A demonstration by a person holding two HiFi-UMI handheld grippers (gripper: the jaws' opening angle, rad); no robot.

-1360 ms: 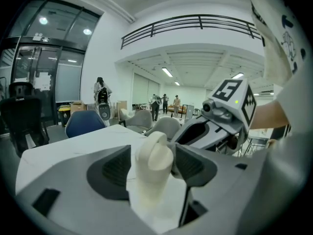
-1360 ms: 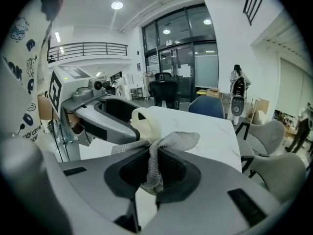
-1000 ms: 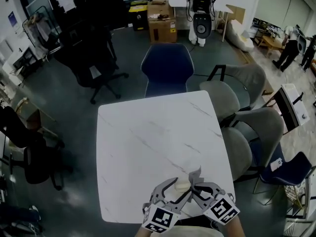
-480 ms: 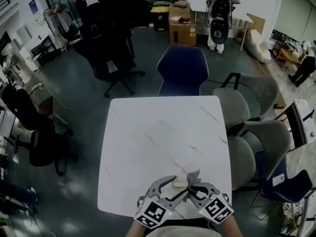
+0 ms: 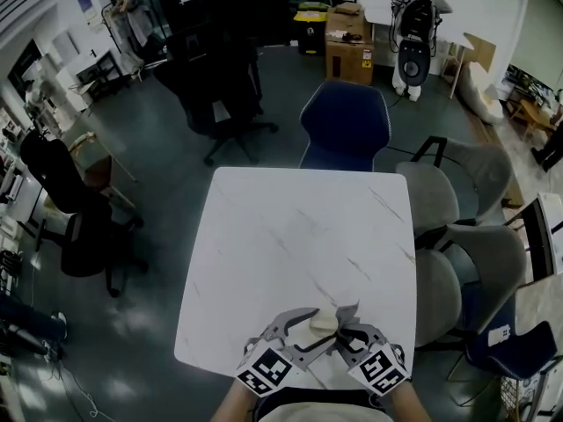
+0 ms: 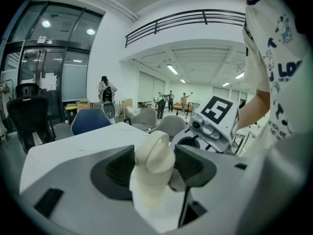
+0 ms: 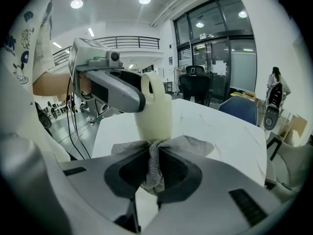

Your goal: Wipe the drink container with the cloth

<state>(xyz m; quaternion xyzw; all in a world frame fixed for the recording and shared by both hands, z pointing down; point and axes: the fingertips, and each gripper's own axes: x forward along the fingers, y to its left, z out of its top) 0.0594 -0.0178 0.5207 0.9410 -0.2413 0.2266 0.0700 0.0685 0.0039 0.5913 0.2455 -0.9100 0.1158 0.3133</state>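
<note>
Left gripper jaws clamp the drink container at mid-body, likely light, rigid, slick plastic, while right gripper jaws pinch the soft, limp mesh cloth by a bunched fold.

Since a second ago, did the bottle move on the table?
No. The drink container stays by the table's near edge, held in the left gripper; only the head camera shifted.
</note>
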